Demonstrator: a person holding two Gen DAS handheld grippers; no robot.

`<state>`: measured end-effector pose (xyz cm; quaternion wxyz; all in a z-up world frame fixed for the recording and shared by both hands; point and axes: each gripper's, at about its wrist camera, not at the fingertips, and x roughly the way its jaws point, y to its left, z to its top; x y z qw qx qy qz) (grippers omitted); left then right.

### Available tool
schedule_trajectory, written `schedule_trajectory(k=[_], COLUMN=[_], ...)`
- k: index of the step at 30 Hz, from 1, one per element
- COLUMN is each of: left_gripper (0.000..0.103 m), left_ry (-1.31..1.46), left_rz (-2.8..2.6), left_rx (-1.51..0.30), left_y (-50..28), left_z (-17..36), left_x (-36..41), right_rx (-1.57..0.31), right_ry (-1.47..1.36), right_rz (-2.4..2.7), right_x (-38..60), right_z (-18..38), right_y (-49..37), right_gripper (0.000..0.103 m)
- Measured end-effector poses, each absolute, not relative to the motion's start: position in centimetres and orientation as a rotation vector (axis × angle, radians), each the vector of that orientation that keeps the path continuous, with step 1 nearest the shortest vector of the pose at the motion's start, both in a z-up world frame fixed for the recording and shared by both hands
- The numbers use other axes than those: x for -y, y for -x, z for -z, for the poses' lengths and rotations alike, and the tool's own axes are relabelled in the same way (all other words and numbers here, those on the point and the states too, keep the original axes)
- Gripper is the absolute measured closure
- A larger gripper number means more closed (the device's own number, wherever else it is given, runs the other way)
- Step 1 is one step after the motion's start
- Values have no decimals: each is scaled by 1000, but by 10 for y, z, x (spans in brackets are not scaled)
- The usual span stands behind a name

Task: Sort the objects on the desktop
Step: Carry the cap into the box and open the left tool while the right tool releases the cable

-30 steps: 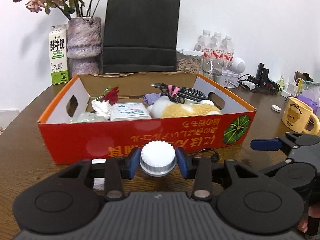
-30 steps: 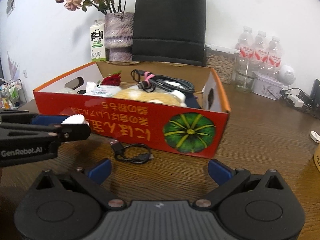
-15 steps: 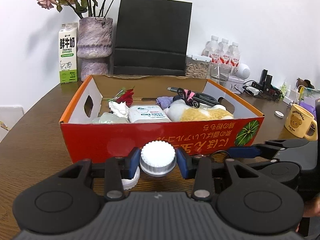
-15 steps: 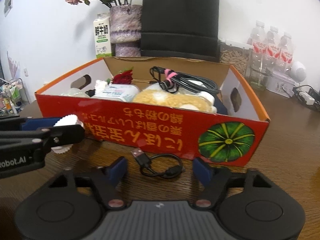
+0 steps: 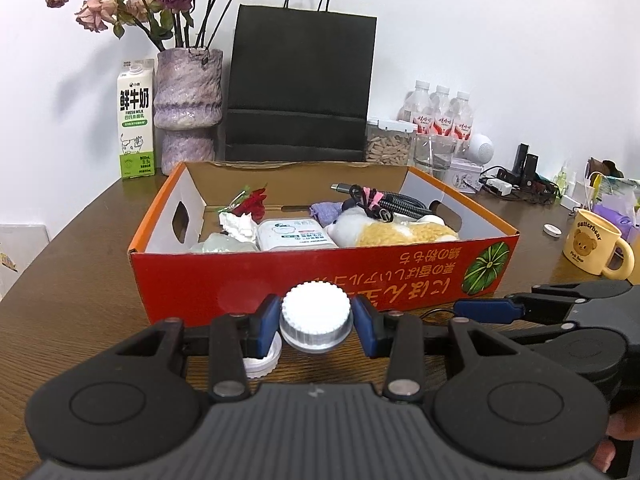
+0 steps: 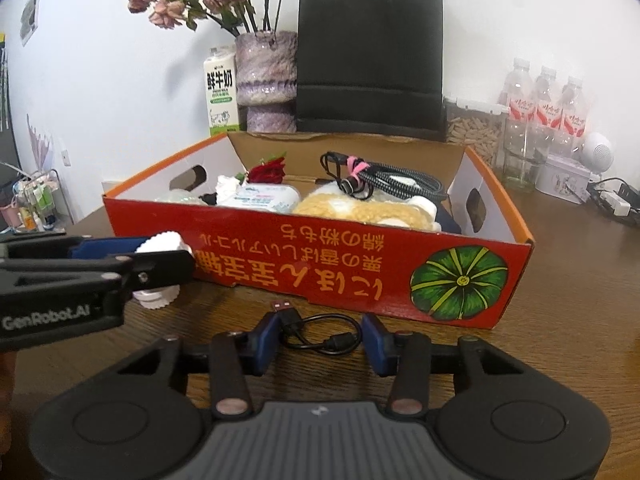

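Note:
My left gripper point(image 5: 316, 322) is shut on a small bottle with a white ribbed cap point(image 5: 316, 312), held just above the table in front of the red cardboard box point(image 5: 360, 276). The right wrist view shows this bottle point(image 6: 164, 242) at the left. A black USB cable point(image 6: 320, 330) lies coiled on the table before the box point(image 6: 320, 264). My right gripper point(image 6: 320, 338) straddles the coil. Its jaws are closing, and both blue pads touch the coil's sides. The box holds a plush toy, a wipes pack, braided cables and a red flower.
A loose white cap point(image 5: 262, 362) lies under the left finger. A yellow mug point(image 5: 592, 246) stands at the right. Behind the box are a milk carton point(image 5: 135, 120), a vase point(image 5: 188, 108), a black paper bag point(image 5: 300, 92) and water bottles point(image 5: 440, 116).
The right gripper's jaws have narrowed from wide apart to the sides of the cable coil. The left gripper, still holding the bottle, has drawn slightly back from the box.

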<state>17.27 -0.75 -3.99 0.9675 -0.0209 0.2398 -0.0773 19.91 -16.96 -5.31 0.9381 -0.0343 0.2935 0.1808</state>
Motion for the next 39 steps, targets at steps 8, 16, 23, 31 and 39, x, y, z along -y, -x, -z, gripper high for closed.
schedule_trajectory(k=[8,16,23,31,39], left_gripper=[62,62,62,62,62], left_ry=[28,1,-17,2,4], left_rz=[151,139,99,54,35], left_rx=[-422,-349,-300,-303,-342], left_y=[-158,-163,-191,-227,-265], left_z=[25,-2,-27,-27,-12], left_x=[9,11,7,-6,-12], right_rx=[-515,-417,-370,-370,-399], right_ry=[54,59,44,27,38], right_rz=[-379,-394,-388,-384,-382], right_x=[174,168,161,152,145], right_z=[28,-6,-25,-26,-9], right_y=[-184,-189,-215,-253,-290], right_gripper=[59,59,59,59,59])
